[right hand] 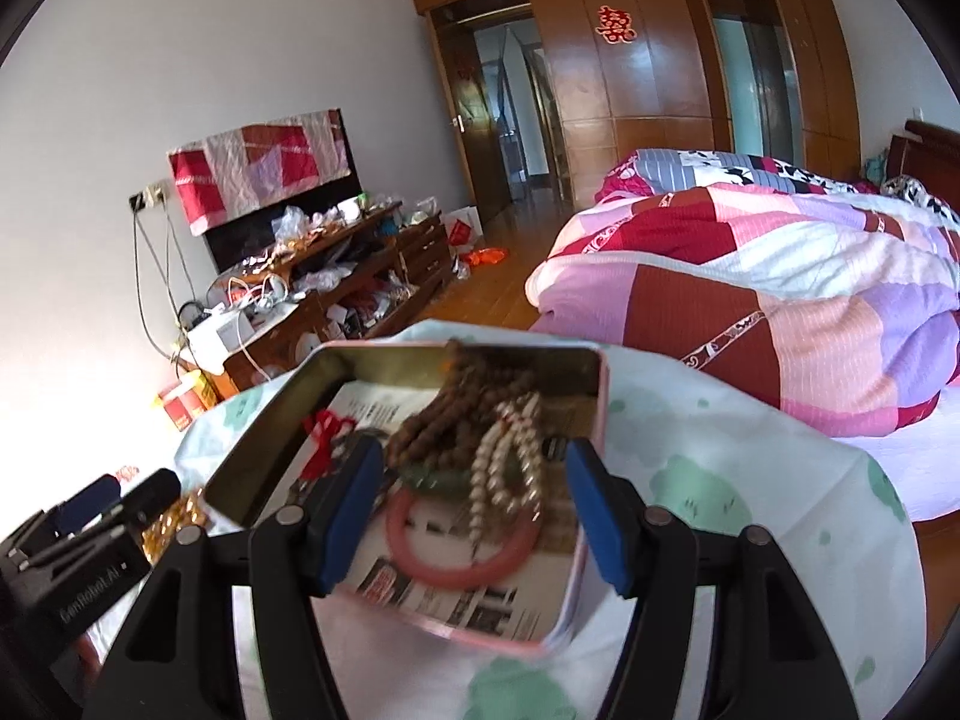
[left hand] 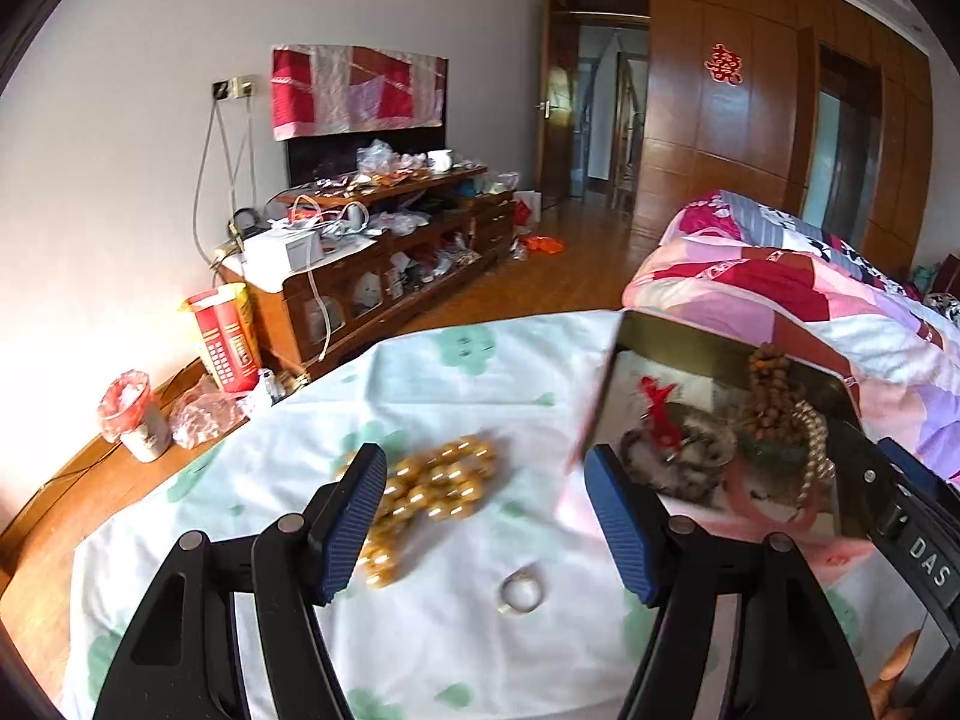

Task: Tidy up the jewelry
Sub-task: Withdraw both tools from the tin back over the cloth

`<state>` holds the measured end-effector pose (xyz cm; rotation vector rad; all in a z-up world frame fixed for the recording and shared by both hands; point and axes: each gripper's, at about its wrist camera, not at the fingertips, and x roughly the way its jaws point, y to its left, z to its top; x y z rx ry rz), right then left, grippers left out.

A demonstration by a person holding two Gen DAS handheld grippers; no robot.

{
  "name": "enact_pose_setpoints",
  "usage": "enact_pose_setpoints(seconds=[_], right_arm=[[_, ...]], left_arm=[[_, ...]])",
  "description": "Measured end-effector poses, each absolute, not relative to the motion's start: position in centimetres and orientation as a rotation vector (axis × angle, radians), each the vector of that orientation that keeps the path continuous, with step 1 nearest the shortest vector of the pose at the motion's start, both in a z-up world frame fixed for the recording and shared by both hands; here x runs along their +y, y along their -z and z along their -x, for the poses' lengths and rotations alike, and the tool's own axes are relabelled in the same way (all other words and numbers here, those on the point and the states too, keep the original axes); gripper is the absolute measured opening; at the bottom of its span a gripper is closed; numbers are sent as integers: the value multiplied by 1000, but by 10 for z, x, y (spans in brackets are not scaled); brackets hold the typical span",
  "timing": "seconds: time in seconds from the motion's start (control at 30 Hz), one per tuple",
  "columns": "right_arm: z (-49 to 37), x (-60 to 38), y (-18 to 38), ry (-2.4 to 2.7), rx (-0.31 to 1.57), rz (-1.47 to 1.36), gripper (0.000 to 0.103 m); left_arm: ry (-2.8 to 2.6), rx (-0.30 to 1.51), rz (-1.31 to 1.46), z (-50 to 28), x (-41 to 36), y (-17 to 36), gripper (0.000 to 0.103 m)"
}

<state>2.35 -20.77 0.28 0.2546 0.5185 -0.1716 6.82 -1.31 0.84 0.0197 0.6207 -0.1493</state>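
Observation:
On the white cloth with green clouds (left hand: 480,372) lie a golden bead strand (left hand: 432,492) and a small silver ring (left hand: 520,593). My left gripper (left hand: 486,516) hovers open over them; the beads sit by its left pad, and nothing is gripped. A pink tin box (right hand: 456,349) stands open to the right. It holds brown beads (right hand: 456,414), a pearl strand (right hand: 510,468), a pink bangle (right hand: 420,564) and a red knot (right hand: 321,438). My right gripper (right hand: 474,498) is open over the box. The pearls lie loose between its pads.
A bed with a patchwork quilt (right hand: 750,276) lies close behind the table on the right. A cluttered wooden TV cabinet (left hand: 372,252) stands along the left wall. Bags and a red carton (left hand: 225,336) sit on the floor below the table's left edge.

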Motion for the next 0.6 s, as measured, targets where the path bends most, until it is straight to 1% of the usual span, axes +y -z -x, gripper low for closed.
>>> enact_pose_setpoints(seconds=[0.33, 0.6], right_arm=[[-10, -175, -4, 159, 527, -187, 66], [-5, -162, -4, 144, 535, -174, 66]], left_arm=[[82, 582, -46, -54, 16, -6, 69], [43, 588, -34, -60, 36, -2, 69]])
